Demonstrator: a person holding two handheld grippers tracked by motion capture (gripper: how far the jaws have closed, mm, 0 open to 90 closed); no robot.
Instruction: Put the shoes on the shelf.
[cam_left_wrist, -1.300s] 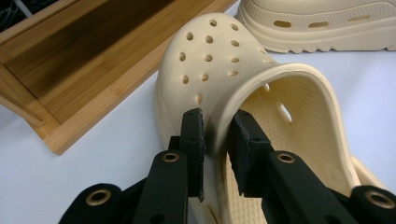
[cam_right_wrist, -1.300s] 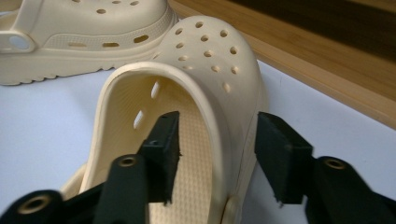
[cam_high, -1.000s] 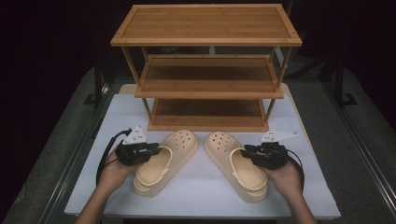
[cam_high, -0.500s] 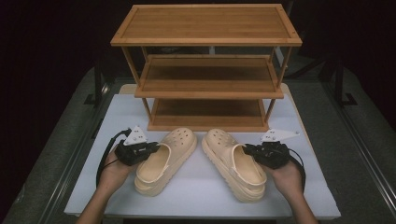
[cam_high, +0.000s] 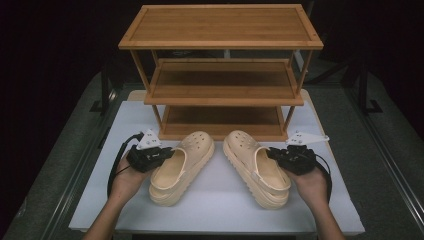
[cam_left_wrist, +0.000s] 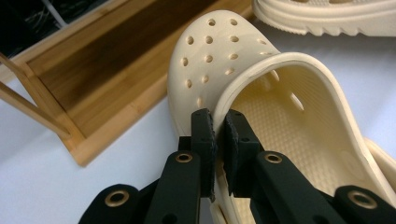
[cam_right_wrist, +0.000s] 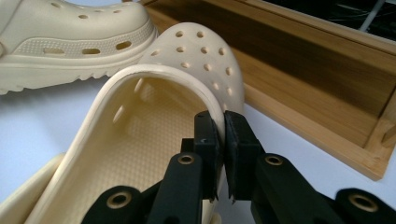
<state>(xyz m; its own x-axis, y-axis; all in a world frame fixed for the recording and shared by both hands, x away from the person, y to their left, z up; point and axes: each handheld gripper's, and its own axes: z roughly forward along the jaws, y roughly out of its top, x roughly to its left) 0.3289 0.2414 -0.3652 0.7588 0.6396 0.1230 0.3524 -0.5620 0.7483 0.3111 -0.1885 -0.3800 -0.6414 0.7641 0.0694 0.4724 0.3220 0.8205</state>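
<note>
Both grippers, left gripper (cam_left_wrist: 215, 122) and right gripper (cam_right_wrist: 219, 125), have just clamped each clog's (cam_high: 181, 167) outer collar near the tabletop's (cam_high: 220, 210) front edge; lifting toward the shelf rack (cam_high: 222, 82) looks next.

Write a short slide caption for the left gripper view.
Left gripper shut on a cream clog's side rim, beside the wooden rack.

Both forearms reach forward, the left gripper (cam_high: 150, 156) and right gripper (cam_high: 295, 157) each with jaws clamped tight.
</note>
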